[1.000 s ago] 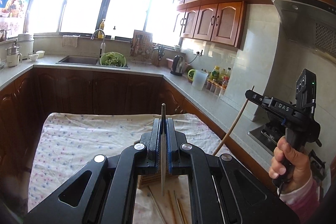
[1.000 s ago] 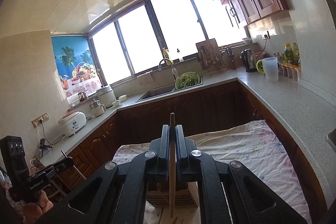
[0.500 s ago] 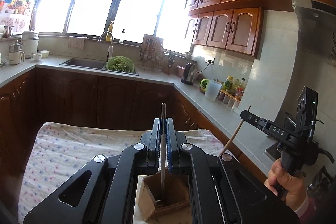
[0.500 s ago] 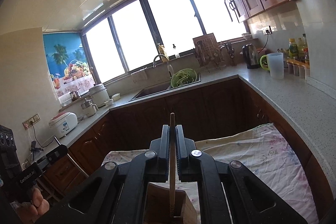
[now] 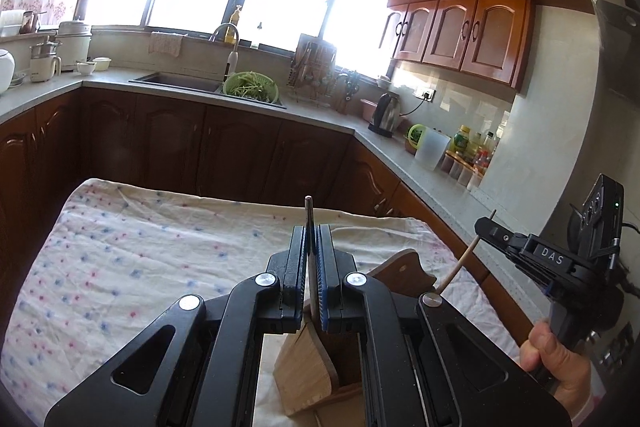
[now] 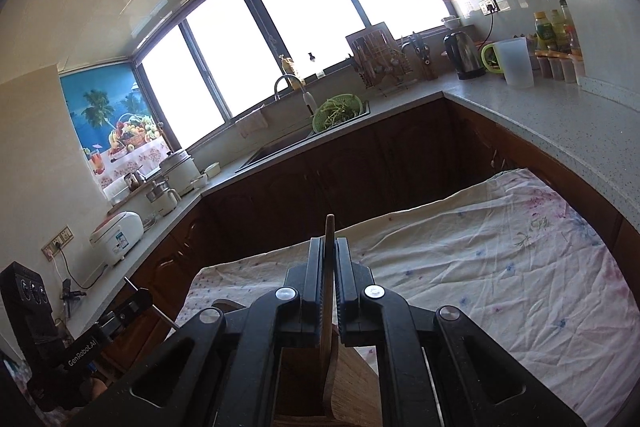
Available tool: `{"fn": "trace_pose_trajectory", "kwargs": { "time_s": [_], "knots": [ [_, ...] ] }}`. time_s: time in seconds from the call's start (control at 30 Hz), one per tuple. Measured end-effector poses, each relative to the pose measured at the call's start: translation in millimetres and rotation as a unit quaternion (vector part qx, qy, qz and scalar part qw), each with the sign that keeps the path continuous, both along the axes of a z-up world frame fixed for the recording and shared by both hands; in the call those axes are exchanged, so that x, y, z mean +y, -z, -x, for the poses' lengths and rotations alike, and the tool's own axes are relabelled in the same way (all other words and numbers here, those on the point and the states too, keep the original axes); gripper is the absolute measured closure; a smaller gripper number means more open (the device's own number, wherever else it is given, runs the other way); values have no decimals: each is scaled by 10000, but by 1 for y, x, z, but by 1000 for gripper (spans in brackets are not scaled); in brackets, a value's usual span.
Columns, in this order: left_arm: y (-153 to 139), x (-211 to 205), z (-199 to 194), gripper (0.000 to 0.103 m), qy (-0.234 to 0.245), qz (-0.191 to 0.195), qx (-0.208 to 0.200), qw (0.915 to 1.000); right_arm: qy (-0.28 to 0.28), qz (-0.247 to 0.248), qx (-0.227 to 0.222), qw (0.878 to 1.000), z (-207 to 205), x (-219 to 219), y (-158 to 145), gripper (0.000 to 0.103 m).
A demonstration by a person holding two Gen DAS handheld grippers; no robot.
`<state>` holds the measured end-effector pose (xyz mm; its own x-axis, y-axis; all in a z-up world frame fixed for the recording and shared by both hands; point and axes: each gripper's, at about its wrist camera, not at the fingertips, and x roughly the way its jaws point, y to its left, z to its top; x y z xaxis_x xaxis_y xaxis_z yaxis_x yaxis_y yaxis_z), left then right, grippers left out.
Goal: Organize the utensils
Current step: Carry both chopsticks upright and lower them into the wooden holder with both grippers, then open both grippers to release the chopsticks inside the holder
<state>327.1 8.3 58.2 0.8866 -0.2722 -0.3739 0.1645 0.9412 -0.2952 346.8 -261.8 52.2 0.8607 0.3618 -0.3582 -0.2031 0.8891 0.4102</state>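
Note:
My left gripper (image 5: pixel 311 241) is shut on a thin grey metal chopstick (image 5: pixel 308 215) that stands upright between the pads. Its lower end points into a wooden utensil holder (image 5: pixel 308 371) just below. At the right of the same view a hand carries my right gripper (image 5: pixel 486 227), which is shut on a slanted wooden chopstick (image 5: pixel 460 263). The right wrist view shows the right gripper (image 6: pixel 329 249) clamped on the wooden chopstick (image 6: pixel 329 227), whose lower end dips into the holder (image 6: pixel 356 383). The left gripper (image 6: pixel 138 297) shows at the lower left.
The holder stands on a table under a flowered cloth (image 5: pixel 140 247) (image 6: pixel 500 267). Dark kitchen cabinets and a grey counter (image 5: pixel 320 115) wrap around behind, with a sink, a green colander (image 5: pixel 250 89), a kettle (image 5: pixel 386 113) and bottles at the right.
Both grippers have come down toward the wooden holder, which now fills more of each view. The chopsticks' lower ends have dropped to its opening. Both stay shut.

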Motion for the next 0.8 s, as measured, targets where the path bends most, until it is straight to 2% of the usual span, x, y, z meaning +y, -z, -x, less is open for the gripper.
{"fn": "trace_pose_trajectory", "kwargs": {
  "time_s": [0.53,0.6,0.7,0.77,0.8],
  "knots": [
    [-2,-2,-5,97,-37,-198,178,9996,-54,100,74,9999,-4,2,-1,96],
    [-1,0,-6,92,-41,-181,232,9996,-69,107,81,9999,-4,2,0,92],
    [-2,0,-3,76,-69,-202,187,9996,-47,80,86,9999,-3,1,1,85],
    [-5,-1,1,61,-114,-253,129,9995,-13,47,64,10000,-2,-2,1,75],
    [-6,-1,3,59,-138,-275,110,9995,-13,17,53,10000,-1,-3,0,73]
  ]
}}
